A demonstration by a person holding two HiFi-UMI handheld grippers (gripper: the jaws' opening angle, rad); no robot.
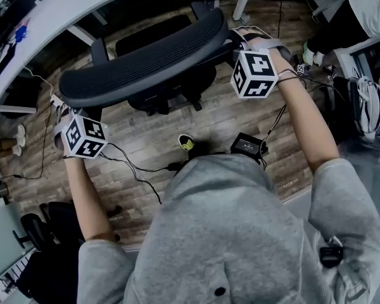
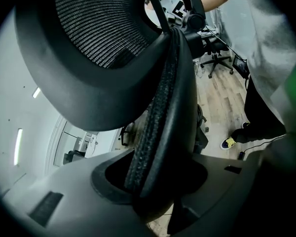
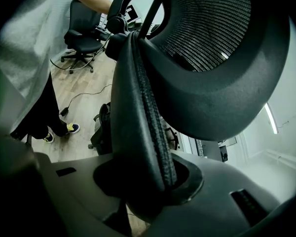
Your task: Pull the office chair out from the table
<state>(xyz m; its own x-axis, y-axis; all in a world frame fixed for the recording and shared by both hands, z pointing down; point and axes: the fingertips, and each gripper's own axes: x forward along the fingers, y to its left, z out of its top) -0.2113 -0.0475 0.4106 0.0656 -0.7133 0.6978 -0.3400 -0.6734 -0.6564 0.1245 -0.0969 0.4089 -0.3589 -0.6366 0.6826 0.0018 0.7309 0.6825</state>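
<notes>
Office chair (image 1: 145, 62) clamped: left claw (image 2: 158, 186), right claw (image 3: 143, 181) (arms extended).

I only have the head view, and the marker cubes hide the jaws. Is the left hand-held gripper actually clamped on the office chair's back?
Observer: Yes. Its own view shows the left hand-held gripper closed on the chair back, with the side rim running down between the jaws.
Operator: And the right one?
Observer: Same there. The right hand-held gripper is closed on the opposite rim, with the textured seam strip seated between its jaws.
</notes>
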